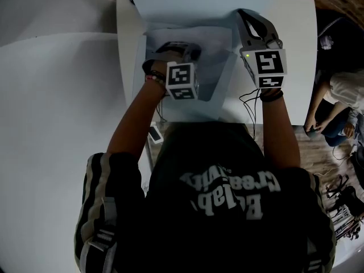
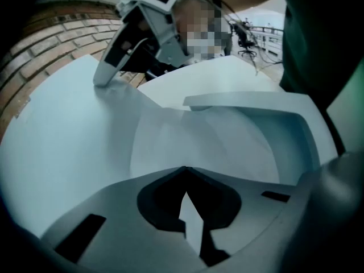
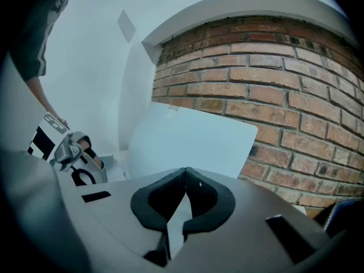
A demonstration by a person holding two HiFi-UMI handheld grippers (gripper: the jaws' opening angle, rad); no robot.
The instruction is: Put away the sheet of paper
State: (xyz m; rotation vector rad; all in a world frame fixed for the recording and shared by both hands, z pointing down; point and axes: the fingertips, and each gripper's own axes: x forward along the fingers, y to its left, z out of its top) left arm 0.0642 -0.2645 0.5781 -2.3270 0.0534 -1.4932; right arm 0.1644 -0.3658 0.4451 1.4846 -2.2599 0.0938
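Note:
A pale sheet of paper [image 1: 213,44] lies on the white table [image 1: 290,21], its near side bowed up off the surface. My left gripper [image 1: 190,53] stands over the sheet's middle, pointing steeply down, its jaws together on the paper. In the left gripper view the sheet [image 2: 199,147] curves away from the closed tips of my left gripper [image 2: 185,168]. My right gripper [image 1: 242,13] is shut, its tips resting on the table at the sheet's far right corner. It also appears as the right gripper [image 2: 105,81] on the white surface. The right gripper [image 3: 186,169] faces the table corner.
A brick wall [image 3: 284,95] stands behind the table's far edge. A person [image 1: 341,95] sits on the right beside the table. A small white device [image 1: 155,133] lies near the table's front edge, with cables [image 1: 250,104] hanging from my right hand. A large white surface [image 1: 51,107] spreads on the left.

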